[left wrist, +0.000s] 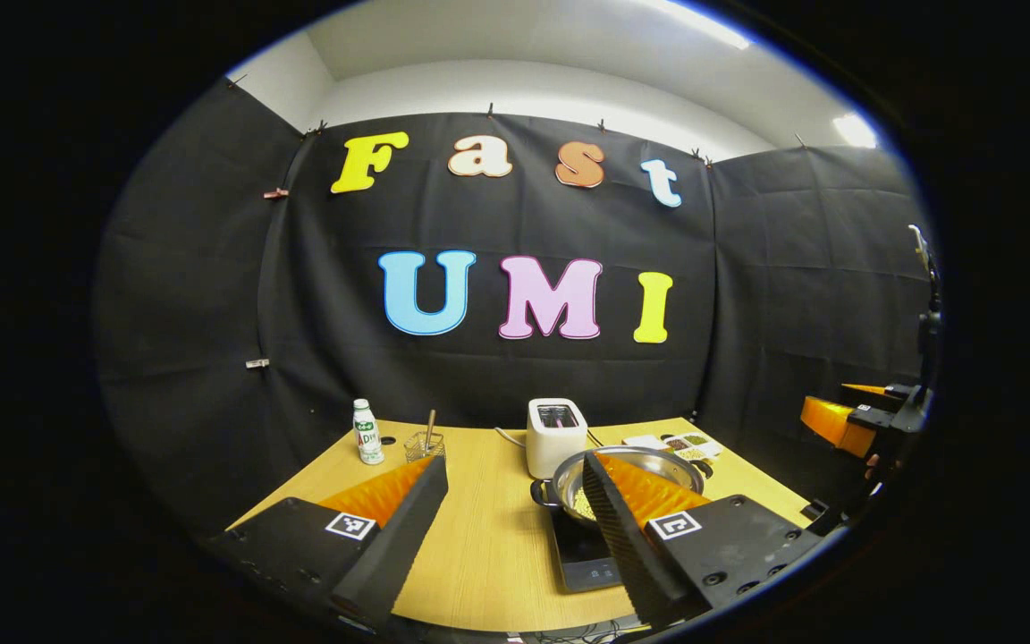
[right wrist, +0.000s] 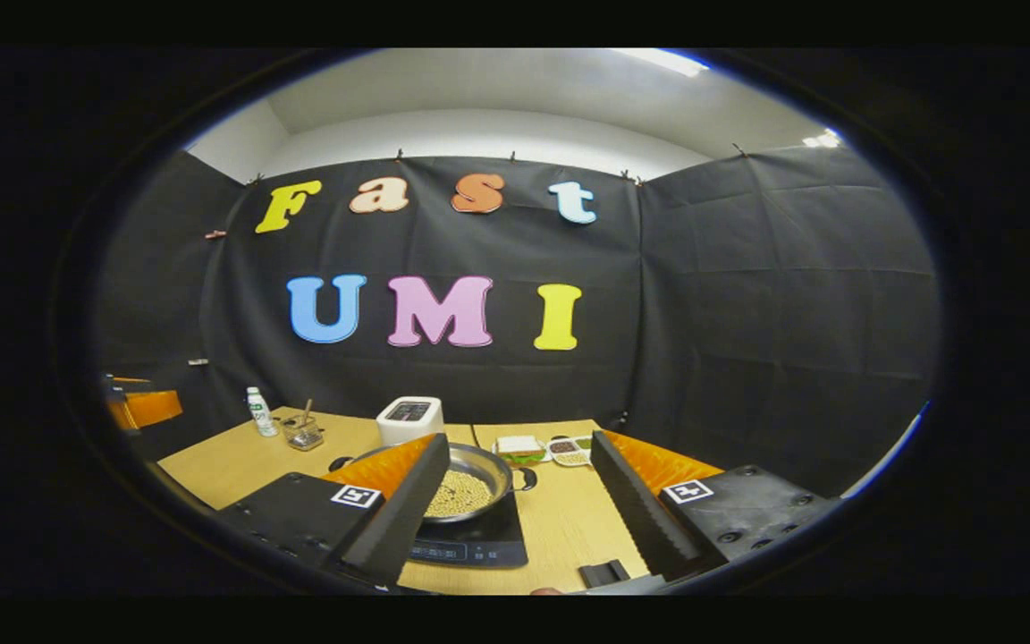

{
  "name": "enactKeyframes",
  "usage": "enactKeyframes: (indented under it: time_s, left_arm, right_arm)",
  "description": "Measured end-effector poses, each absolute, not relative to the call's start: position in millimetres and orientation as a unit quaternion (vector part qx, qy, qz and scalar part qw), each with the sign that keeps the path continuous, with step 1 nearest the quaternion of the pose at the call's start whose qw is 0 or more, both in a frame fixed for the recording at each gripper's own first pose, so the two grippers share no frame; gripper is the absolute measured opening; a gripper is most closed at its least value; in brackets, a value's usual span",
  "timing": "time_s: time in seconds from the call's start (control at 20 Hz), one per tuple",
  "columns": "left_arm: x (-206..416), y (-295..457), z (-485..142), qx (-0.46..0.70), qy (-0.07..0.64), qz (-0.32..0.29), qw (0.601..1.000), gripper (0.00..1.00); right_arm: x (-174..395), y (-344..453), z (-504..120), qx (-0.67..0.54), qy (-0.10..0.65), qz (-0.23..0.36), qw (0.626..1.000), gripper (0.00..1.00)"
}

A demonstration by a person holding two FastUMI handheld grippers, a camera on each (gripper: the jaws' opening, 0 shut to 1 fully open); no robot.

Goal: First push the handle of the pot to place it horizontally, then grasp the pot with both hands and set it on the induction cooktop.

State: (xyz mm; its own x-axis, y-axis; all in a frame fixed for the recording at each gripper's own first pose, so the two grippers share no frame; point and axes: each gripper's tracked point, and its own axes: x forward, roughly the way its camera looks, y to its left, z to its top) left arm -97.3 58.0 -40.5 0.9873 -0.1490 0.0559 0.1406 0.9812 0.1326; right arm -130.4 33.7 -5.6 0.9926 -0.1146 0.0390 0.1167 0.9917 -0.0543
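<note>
A steel pot [right wrist: 470, 487] holding yellowish beans sits on the black induction cooktop [right wrist: 475, 541] near the table's front edge. Small black side handles stick out at its left [right wrist: 339, 463] and right [right wrist: 526, 478]. My right gripper [right wrist: 519, 443] is open above and short of the pot, with its left finger crossing the pot's left side. In the left gripper view the pot [left wrist: 658, 461] and cooktop [left wrist: 582, 550] lie partly behind the right finger of my open left gripper [left wrist: 510, 465]. Neither gripper holds anything. The right gripper [left wrist: 846, 420] also shows at the far right, off the table.
On the wooden table [left wrist: 488, 537], a white toaster [left wrist: 555, 434] stands behind the pot. A small bottle [left wrist: 367, 432] and a glass cup with a stick [left wrist: 426, 444] sit at the back left. Small dishes of food [right wrist: 560, 447] lie at the back right.
</note>
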Motion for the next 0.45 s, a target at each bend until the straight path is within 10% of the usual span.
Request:
enactKeyframes:
  time_s: [0.45]
  left_arm:
    - [-98,65,-54,0.056,-0.016,-0.067,0.996,0.95]
  right_arm:
    - [-130,37,-8,-0.027,-0.009,-0.054,0.998,0.98]
